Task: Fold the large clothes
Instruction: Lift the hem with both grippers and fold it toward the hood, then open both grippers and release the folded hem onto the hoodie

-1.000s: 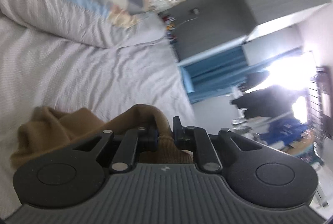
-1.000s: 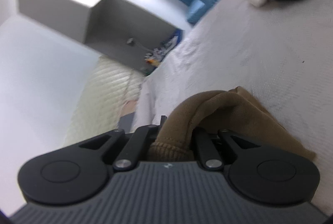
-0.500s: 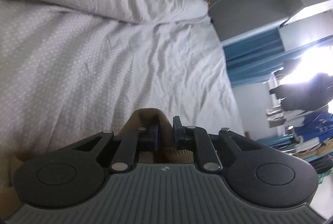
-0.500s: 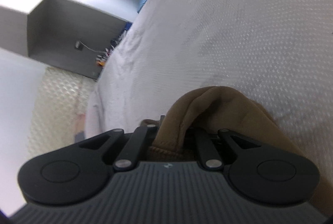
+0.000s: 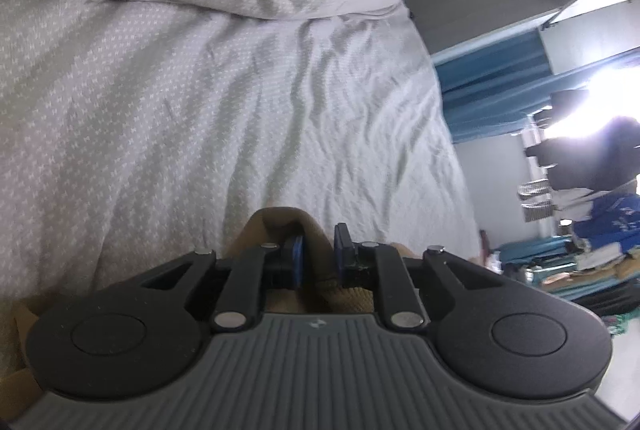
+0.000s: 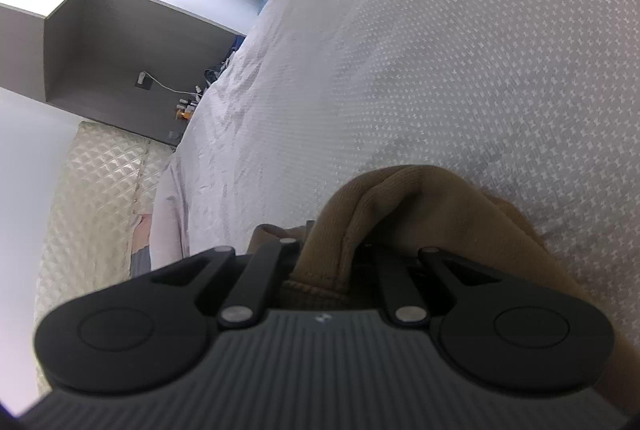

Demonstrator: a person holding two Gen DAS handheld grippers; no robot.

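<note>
While your left gripper parts its jaws, a fold of the brown garment sits loose between its blue pads; let it drop fully onto the grey bedspread before you draw back. Your right gripper is clamped on the garment's ribbed hem low over the bed, so release it evenly to keep both corners level.
</note>
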